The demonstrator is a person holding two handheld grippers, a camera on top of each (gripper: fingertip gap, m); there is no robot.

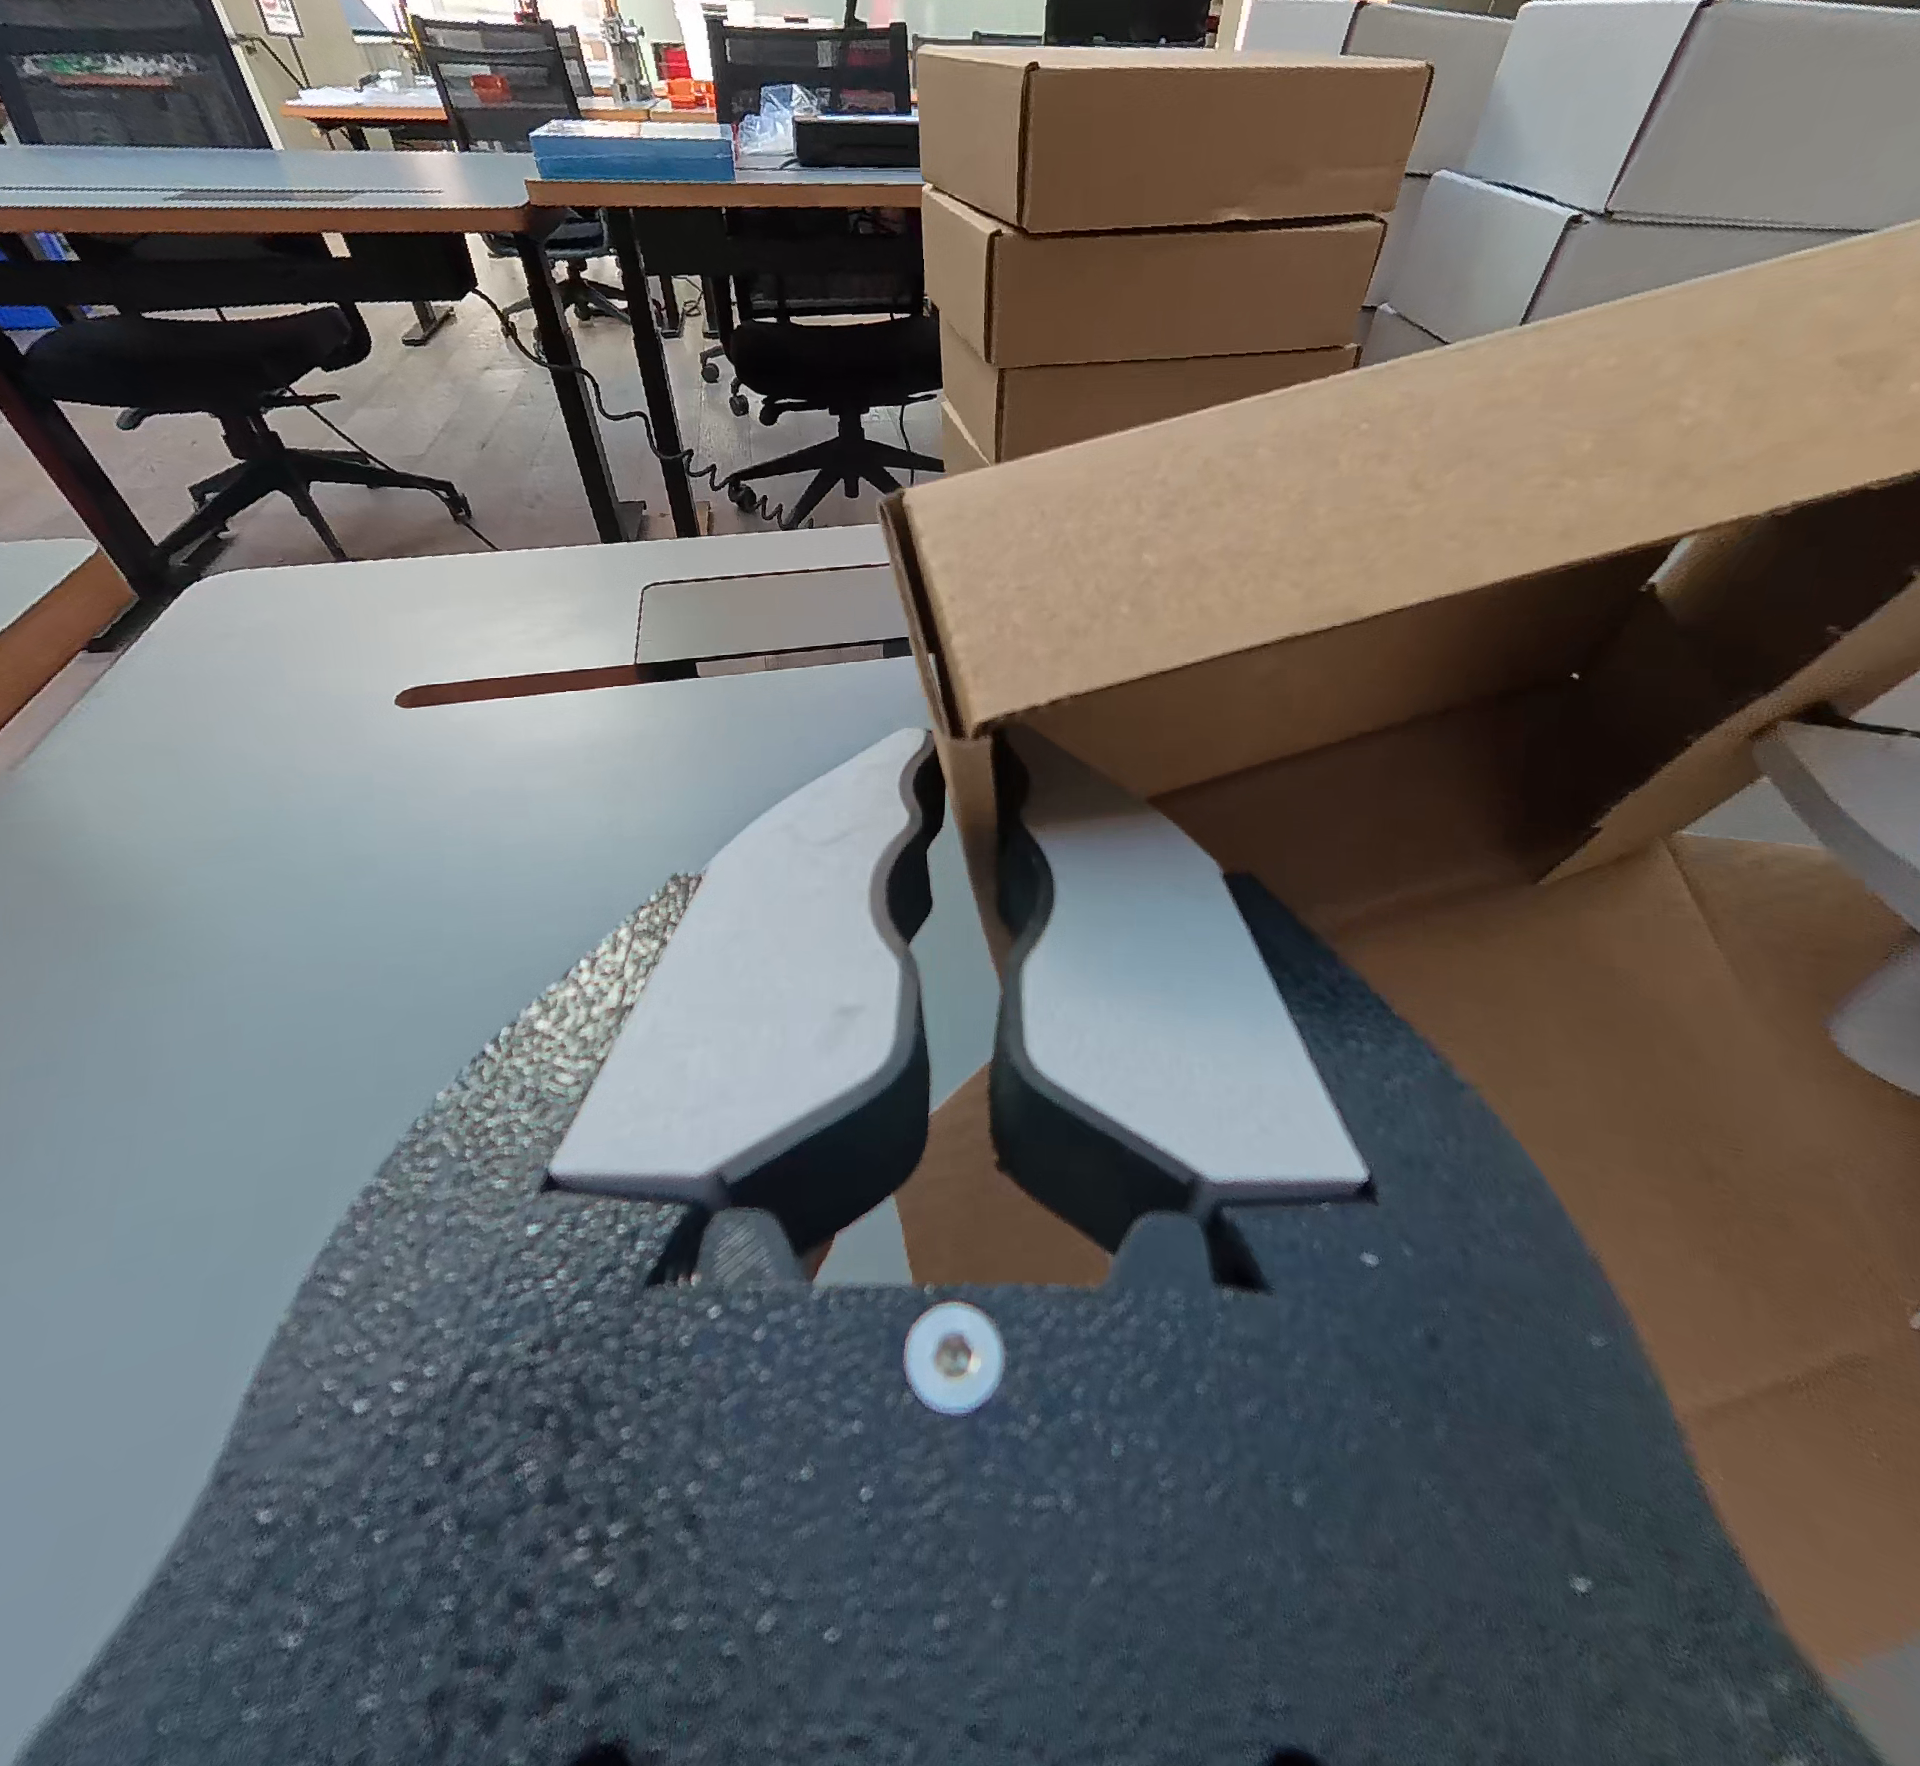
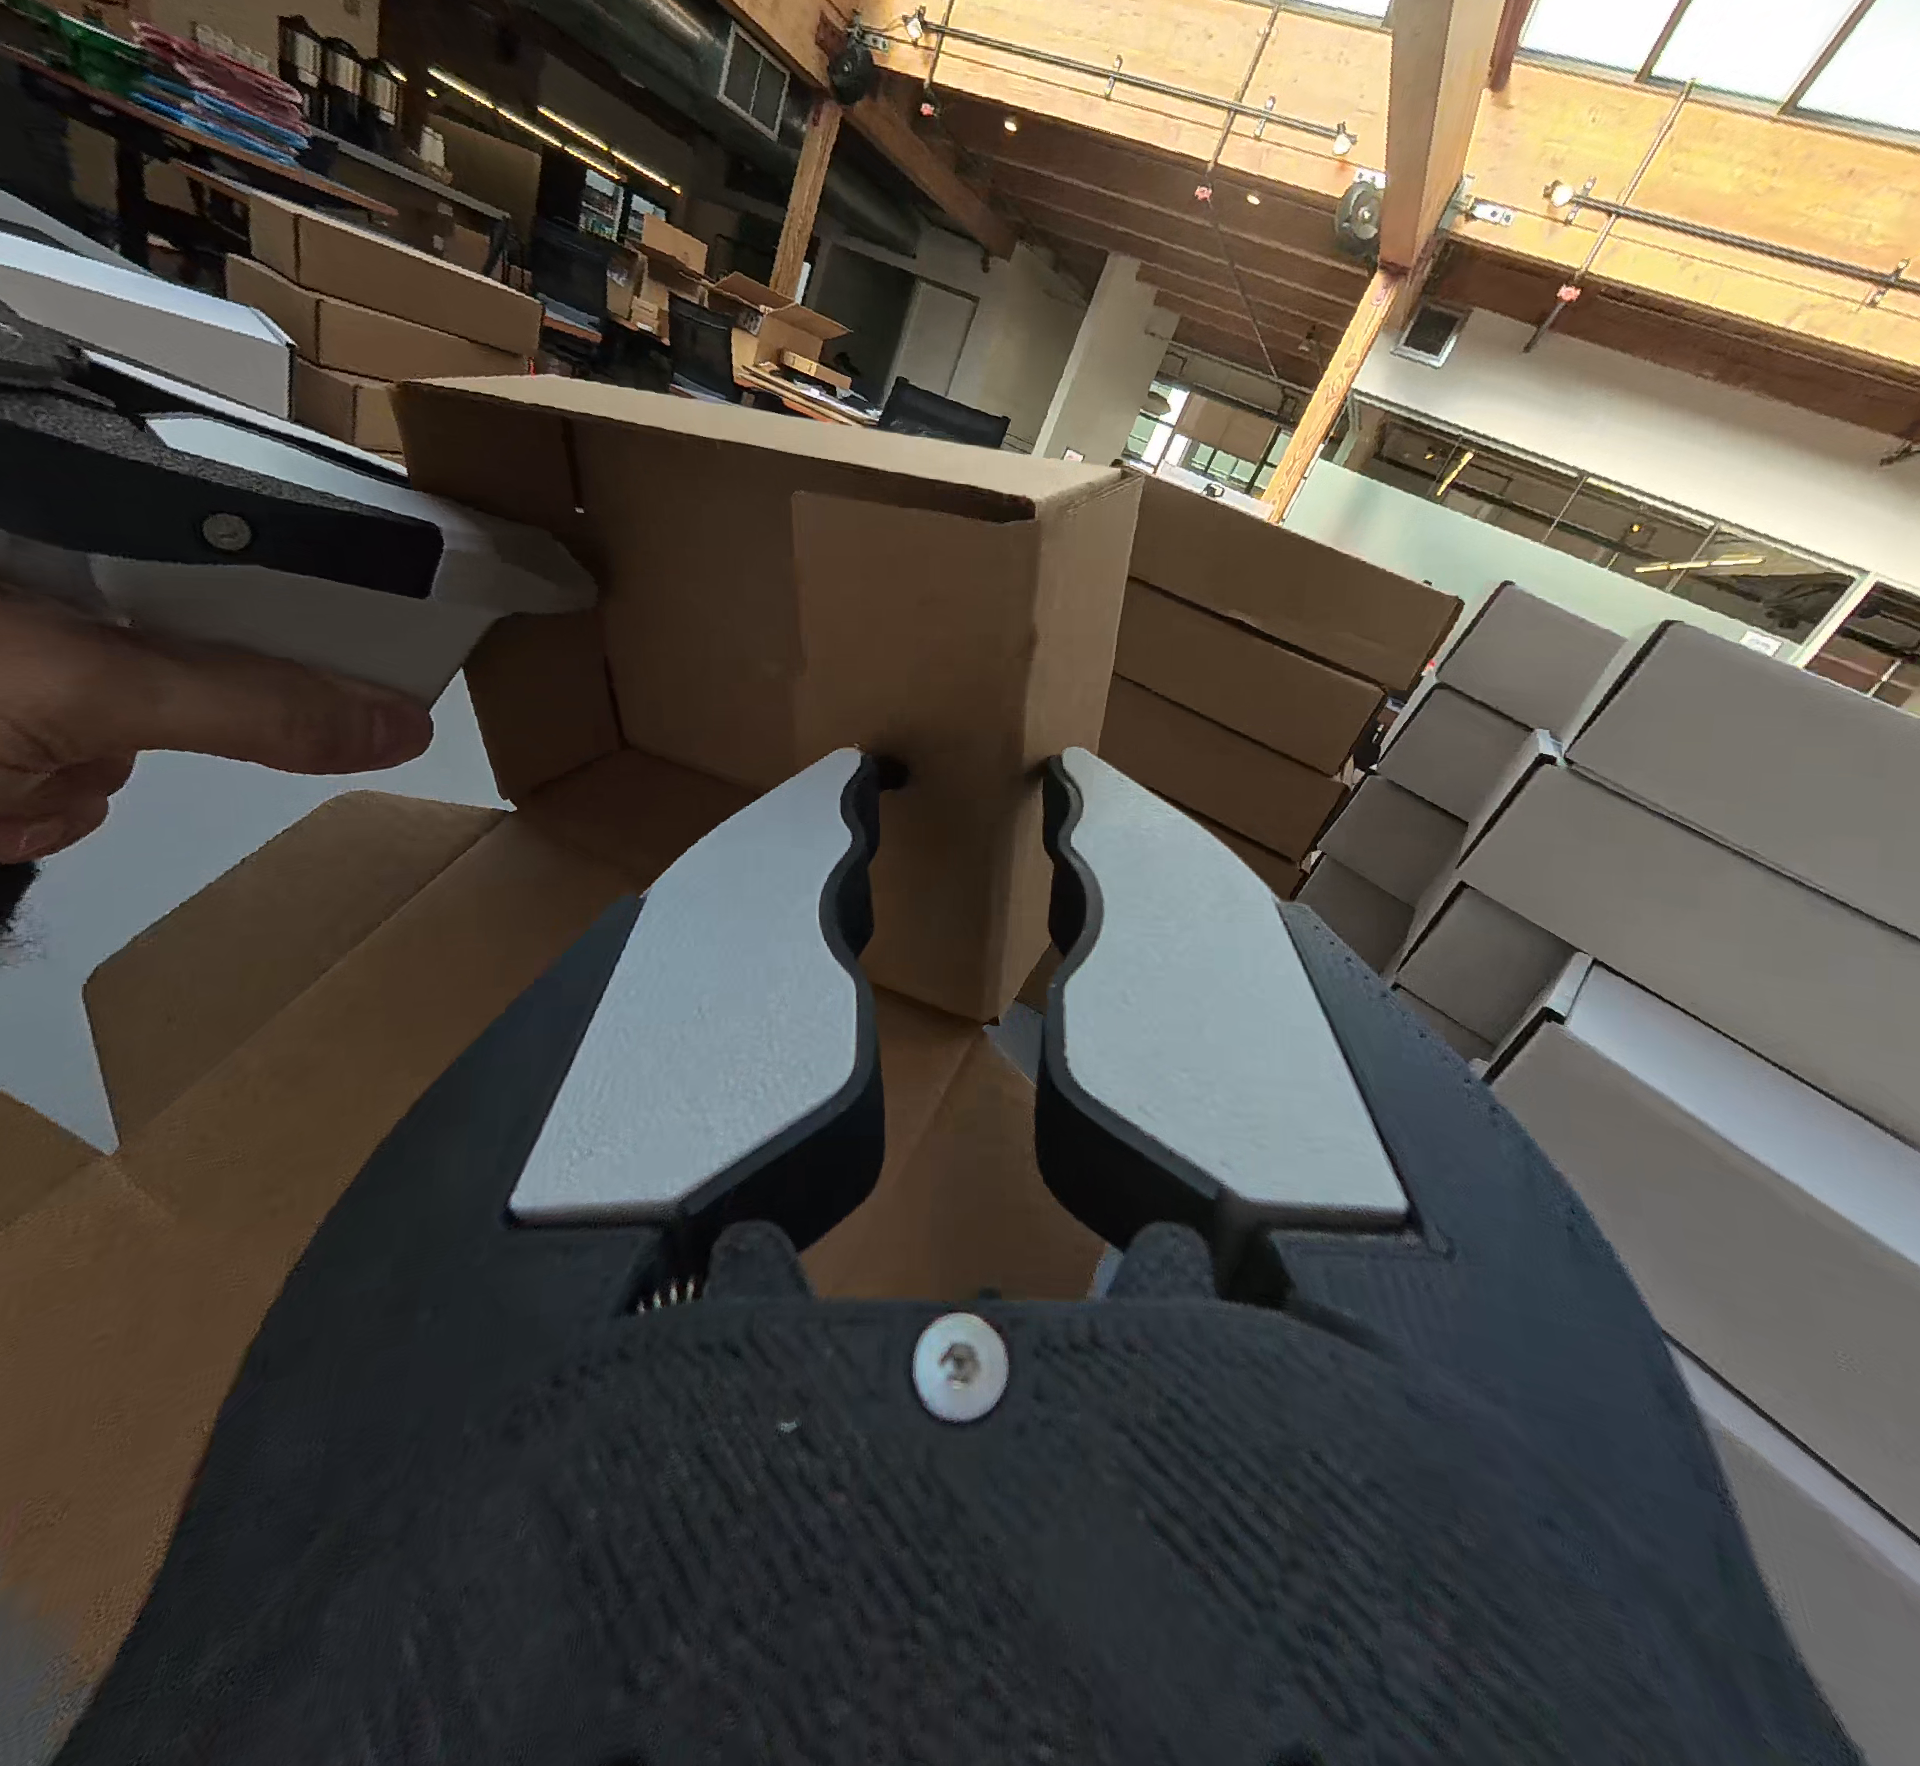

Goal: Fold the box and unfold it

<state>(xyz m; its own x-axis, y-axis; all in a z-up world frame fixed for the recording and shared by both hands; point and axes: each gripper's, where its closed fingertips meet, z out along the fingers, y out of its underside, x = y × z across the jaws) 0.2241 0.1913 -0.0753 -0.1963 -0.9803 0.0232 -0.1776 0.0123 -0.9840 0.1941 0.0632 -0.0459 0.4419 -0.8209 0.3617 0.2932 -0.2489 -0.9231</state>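
the box (image 1: 1403,573) lies right of frame centre, long axis across; left gripper (image 1: 971,781) clenched on its end wall, right gripper (image 2: 961,771) released astride the other wall.

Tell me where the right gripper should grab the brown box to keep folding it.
Probably the raised end wall of the brown box, at its upright right corner fold, approached head-on from the open side. The right gripper already straddles that fold, jaws open. The left gripper pinches the opposite wall, steadying it.
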